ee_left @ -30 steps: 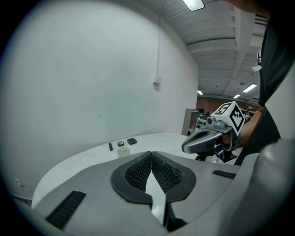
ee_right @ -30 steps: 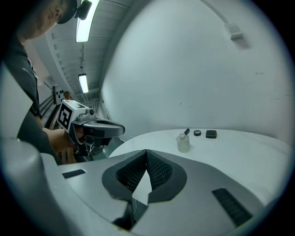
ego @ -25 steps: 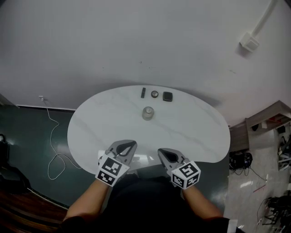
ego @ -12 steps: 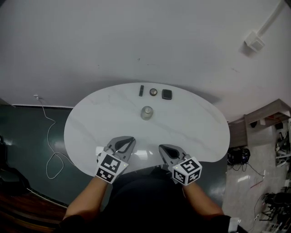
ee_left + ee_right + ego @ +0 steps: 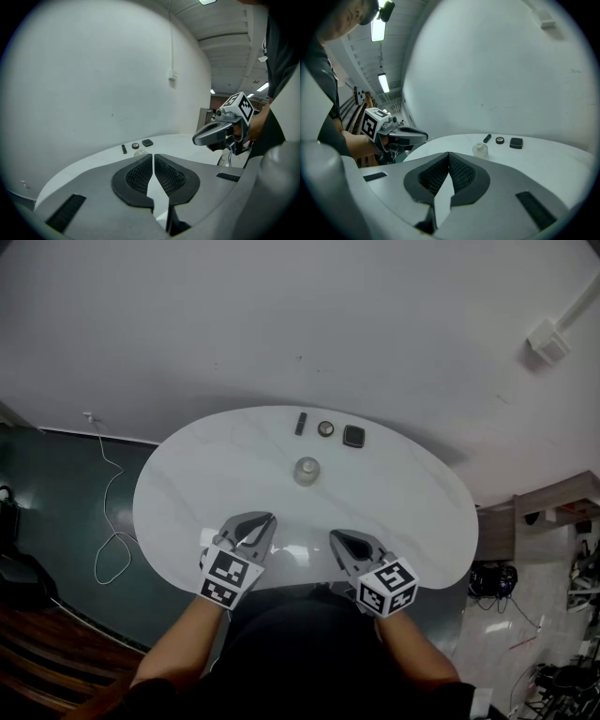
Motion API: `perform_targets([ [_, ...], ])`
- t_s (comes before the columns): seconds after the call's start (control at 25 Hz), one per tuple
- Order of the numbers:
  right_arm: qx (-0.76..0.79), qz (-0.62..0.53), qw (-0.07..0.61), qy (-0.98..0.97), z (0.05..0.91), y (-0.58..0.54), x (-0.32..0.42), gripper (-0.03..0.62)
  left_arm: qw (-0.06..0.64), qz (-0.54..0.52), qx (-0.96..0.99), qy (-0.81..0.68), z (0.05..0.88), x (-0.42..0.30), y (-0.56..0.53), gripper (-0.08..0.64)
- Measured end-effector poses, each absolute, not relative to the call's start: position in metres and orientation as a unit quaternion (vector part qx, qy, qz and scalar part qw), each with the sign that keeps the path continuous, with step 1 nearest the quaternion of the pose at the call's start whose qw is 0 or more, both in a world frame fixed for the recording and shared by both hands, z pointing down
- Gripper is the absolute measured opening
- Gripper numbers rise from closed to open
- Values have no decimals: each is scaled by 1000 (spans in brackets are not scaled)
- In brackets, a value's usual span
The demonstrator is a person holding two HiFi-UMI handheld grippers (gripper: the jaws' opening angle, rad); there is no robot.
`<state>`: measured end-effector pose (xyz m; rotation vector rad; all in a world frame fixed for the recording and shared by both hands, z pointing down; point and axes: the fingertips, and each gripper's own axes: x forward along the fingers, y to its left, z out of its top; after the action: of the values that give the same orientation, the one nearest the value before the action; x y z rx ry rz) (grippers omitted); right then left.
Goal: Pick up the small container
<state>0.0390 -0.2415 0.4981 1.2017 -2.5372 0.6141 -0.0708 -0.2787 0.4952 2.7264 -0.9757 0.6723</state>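
The head view looks steeply down from high above the left tongs and right tongs. Each tongs camera rides close behind its tips, low over the desk, facing the wall; all 3 share the small container ahead.

Container — small, round, translucent, squat, with a narrower cap on top. Stands upright on the white marbled bench, about mid-width, slightly past centre toward the far edge — standing alone.
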Motion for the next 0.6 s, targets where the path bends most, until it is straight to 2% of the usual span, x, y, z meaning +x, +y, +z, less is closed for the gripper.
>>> perform_targets([
  [0.08,411,211,132,-877,499,-243,44,-5,88,233,909,-334,503,-68,-284,18],
  [0.2,412,210,127,-878,500,-245,54,-5,85,242,904,-341,514,-63,-295,85],
  [0.44,417,219,124,-874,506,-242,72,-5,77,256,899,-348,538,-45,-322,151],
  [0.6,423,224,123,-870,509,-239,82,-5,88,286,890,-343,568,-32,-342,164],
])
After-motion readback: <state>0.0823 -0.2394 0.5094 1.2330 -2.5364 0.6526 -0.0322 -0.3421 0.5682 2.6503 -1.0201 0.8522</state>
